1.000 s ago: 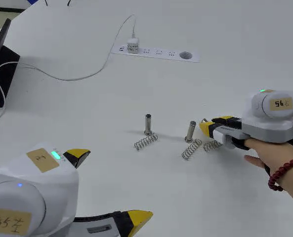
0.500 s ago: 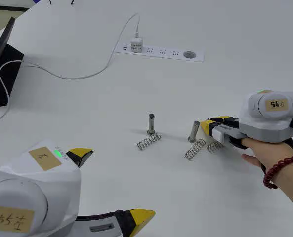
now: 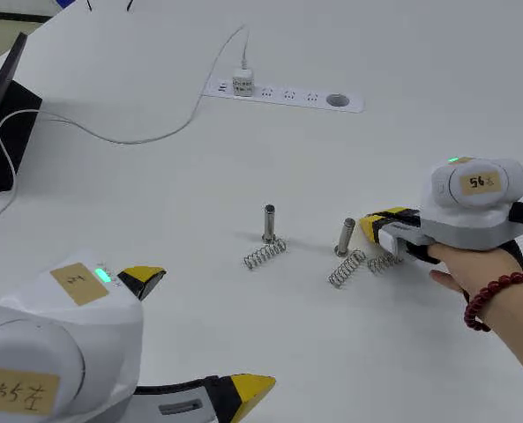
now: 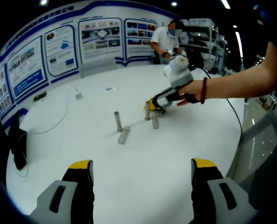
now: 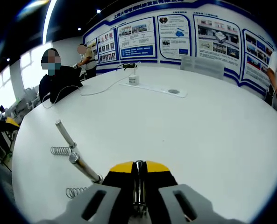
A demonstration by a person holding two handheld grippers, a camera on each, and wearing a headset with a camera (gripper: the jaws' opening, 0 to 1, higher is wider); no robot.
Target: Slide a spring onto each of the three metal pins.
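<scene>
Room: big white worktop (image 3: 420, 370) in a showroom, posters (image 5: 138, 37) on the back wall, power strip (image 3: 279, 94) at 12 o'clock in the head view.

Head view, pins: two stand upright mid-table, left pin (image 3: 269, 222) and middle pin (image 3: 346, 236), near each other but not touching.

Head view, springs: all three lie flat, none on a pin yet. The left spring (image 3: 264, 254) is at 6 o'clock of the left pin's foot. The middle spring (image 3: 347, 267) is at 6 o'clock of the middle pin. The right spring (image 3: 383, 262) is just below the right gripper's nose.

Head view, grippers: the right gripper (image 3: 371, 225) comes in from 3 o'clock, tips just beside the middle pin. The left gripper (image 3: 195, 333) sits at 7 o'clock, well apart from the parts.

Left gripper view: its jaws are spread wide with nothing between them. It shows the right gripper side-on and low over the table, which the head view flattens.

Right gripper view: this is the bit the other two can't show. The jaws are clenched on a thin metal shaft, which looks to me like the third pin (image 5: 138, 186). The other pins lean off at 9 o'clock.

Step, my guess: getting the right spring onto that held pin.

Doing it well: keep the clamp firm and line the pin's free end up with the spring's open end. Go slow, and bring the left gripper in to stop the spring skating. Mind the middle pin, it's close enough to knock.
</scene>
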